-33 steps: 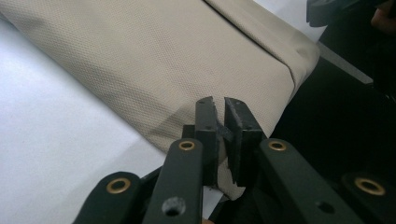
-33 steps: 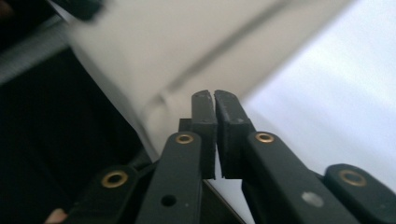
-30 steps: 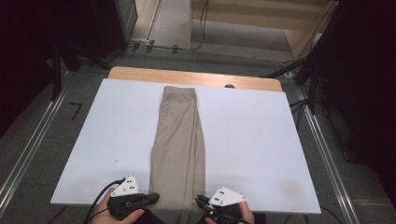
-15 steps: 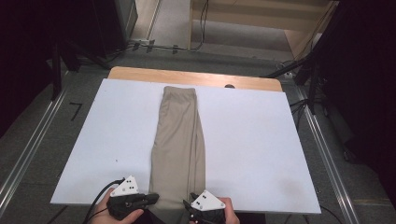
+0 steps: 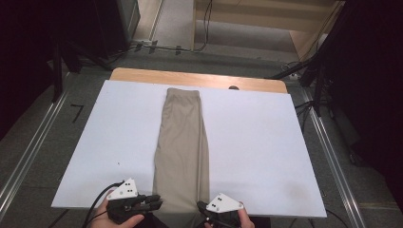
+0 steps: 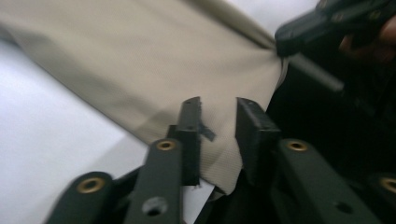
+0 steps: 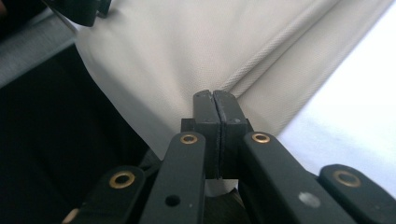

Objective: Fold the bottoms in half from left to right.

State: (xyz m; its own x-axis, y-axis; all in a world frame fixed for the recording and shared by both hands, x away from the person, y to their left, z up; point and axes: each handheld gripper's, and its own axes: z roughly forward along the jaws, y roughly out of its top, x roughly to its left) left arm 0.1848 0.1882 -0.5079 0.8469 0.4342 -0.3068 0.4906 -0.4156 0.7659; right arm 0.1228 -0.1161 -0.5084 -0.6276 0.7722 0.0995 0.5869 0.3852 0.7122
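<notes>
A white sheet covers most of the counter, whose bare wooden strip shows along the far edge. A small dark spot sits on that edge. Metal rails run along the grey floor on both sides of the counter. Beyond the far edge, black cables lie on the floor, and a light wooden cabinet stands behind them. Dark equipment stands at the far left.

Beige folded trousers lie flat as a long narrow strip down the middle of the white tabletop, near end overhanging the front edge.
</notes>
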